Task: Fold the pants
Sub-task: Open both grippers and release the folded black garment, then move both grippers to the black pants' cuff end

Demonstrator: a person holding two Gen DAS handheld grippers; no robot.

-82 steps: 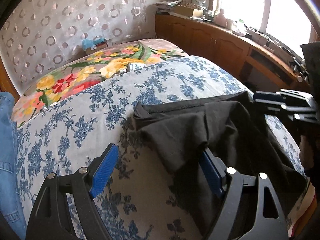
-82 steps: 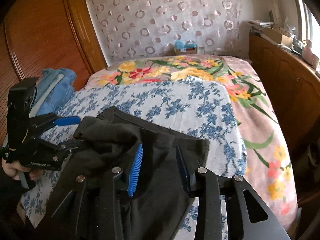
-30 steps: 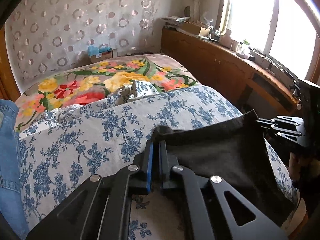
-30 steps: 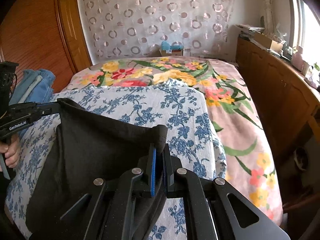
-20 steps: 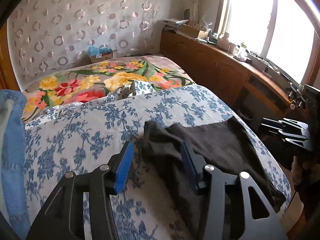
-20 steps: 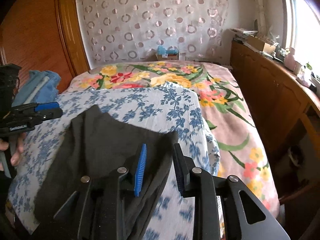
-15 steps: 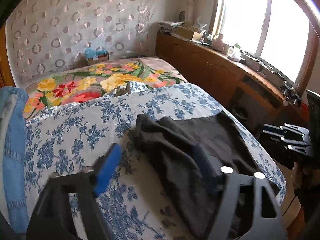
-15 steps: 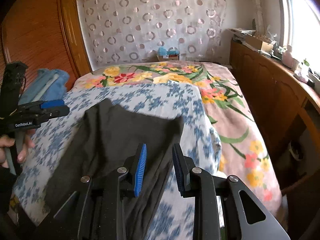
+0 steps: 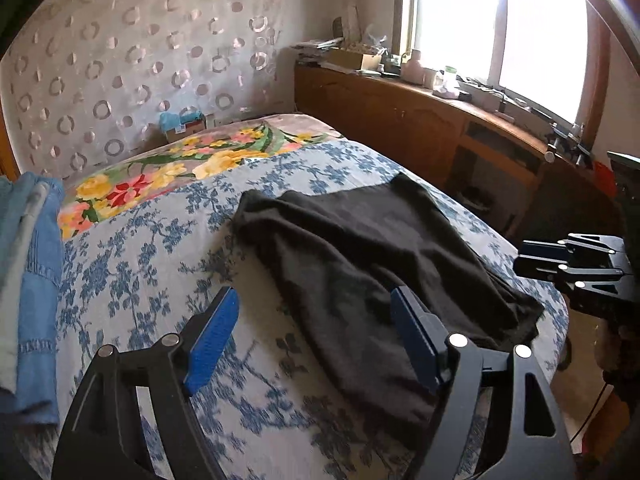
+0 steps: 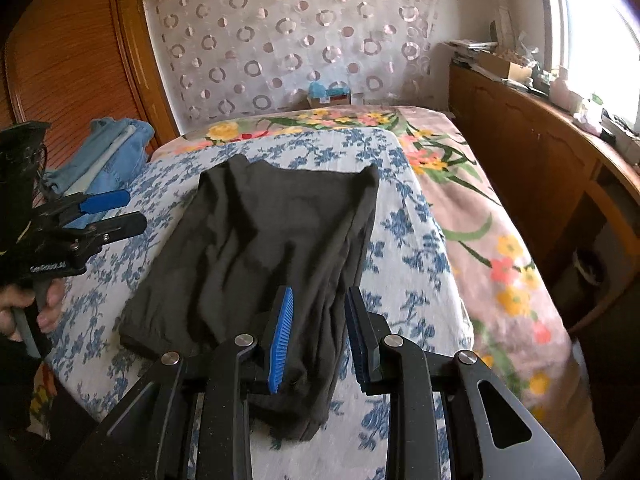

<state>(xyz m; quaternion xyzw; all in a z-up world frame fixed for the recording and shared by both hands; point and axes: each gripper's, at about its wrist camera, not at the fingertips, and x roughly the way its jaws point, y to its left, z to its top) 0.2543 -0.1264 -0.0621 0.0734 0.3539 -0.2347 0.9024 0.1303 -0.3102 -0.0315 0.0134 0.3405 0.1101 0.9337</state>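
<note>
Black pants (image 9: 372, 248) lie folded over and rumpled on the blue-flowered bedspread (image 9: 132, 264); they also show in the right wrist view (image 10: 264, 248). My left gripper (image 9: 316, 320) is open and empty, held above the near left edge of the pants. My right gripper (image 10: 318, 320) is open and empty above the near right part of the pants. The left gripper shows at the left of the right wrist view (image 10: 116, 210), and the right gripper at the right of the left wrist view (image 9: 560, 256).
Blue jeans (image 9: 28, 280) are piled at the left bed edge, also in the right wrist view (image 10: 108, 148). A bright floral blanket (image 10: 472, 208) covers the far and right side of the bed. A wooden cabinet (image 9: 440, 128) runs under the window. A small box (image 10: 330, 96) sits at the headboard.
Both grippers were shut on the top corners of the pants a second ago. They have opened, let the pants drop onto the bed, and pulled back toward the near edge.
</note>
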